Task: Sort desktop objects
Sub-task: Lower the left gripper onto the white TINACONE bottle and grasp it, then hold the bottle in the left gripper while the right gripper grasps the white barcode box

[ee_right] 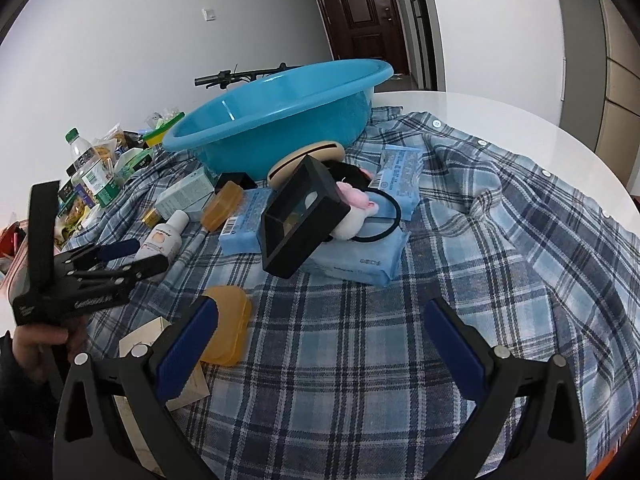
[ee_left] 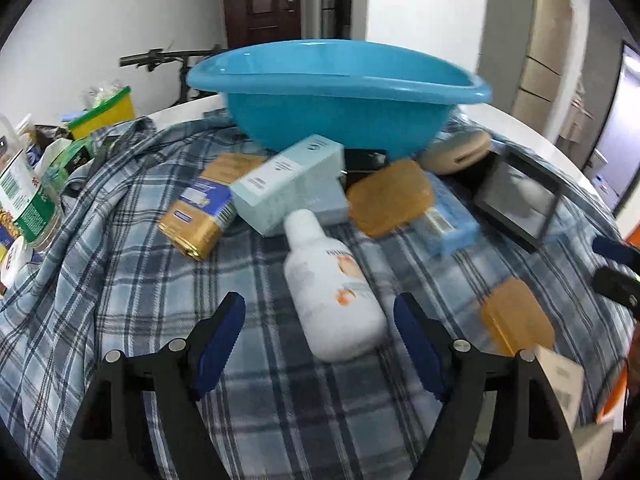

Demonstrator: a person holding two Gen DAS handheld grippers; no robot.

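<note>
Left gripper (ee_left: 320, 312) sits nearest, fingers (ee_left: 218, 344) apart, the base end of a white bottle (ee_left: 332, 292) lying between them; neither pad touches it. Bottle rests on its side on a plaid shirt (ee_left: 120, 240) spread over the white surface (ee_right: 500, 108), cap end pointing toward the blue basin (ee_left: 332, 92). Just beyond the cap: a pale box (ee_left: 288, 184), a gold packet (ee_left: 200, 212), an amber soap case (ee_left: 388, 196).

Right gripper (ee_right: 324, 336): fingers apart, nothing between them, only shirt below. A second amber case (ee_right: 226, 324) lies beside its left finger. Further off, a black frame box (ee_right: 300, 216) leans on blue tissue packs (ee_right: 360, 260).

Handling, as a guess: bottle looks like smooth plastic, light to moderate weight, slightly squeezable and slippery. Being rounded, it may roll on the soft cloth. Best hold seems across the wide body near the base, pads flat on the two broad sides, not on the tapering neck.
</note>
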